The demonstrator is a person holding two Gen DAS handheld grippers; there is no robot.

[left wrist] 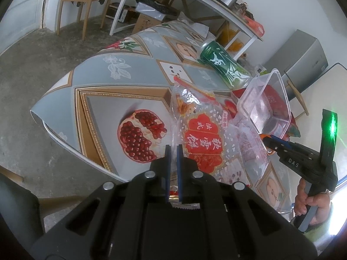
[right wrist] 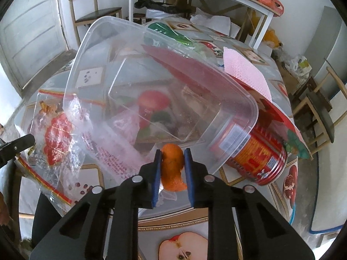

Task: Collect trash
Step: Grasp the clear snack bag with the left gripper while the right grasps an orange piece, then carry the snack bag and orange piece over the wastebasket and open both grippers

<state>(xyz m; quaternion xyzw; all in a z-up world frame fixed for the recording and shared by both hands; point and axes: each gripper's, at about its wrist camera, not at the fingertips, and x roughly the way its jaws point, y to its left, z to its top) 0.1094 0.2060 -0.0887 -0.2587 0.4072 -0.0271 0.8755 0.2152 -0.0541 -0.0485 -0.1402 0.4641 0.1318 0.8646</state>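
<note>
1. The right gripper (right wrist: 172, 155) is closed on a piece of orange peel (right wrist: 173, 169), which sits pinched between its two blue pads just above the table (right wrist: 195, 216).
2. The left gripper (left wrist: 173, 149) has its pads drawn close together, clamping the edge of a crinkled clear snack bag (left wrist: 201, 138) printed with a red label; the bag lies on the table at that gripper's tip.
3. Directly beyond the peel, a clear plastic container (right wrist: 151, 82) is tilted on its side with its open mouth facing the right gripper.
4. A red drink can (right wrist: 258, 158) lies on its side against the container's lower right edge.
5. A green bottle (left wrist: 221, 65) lies further back on the table, and a pink napkin (right wrist: 245, 69) rests behind the container.
6. The table is covered with a grey cloth printed with pomegranates and apples.
7. A wooden chair (left wrist: 86, 0) stands by the far wall.
</note>
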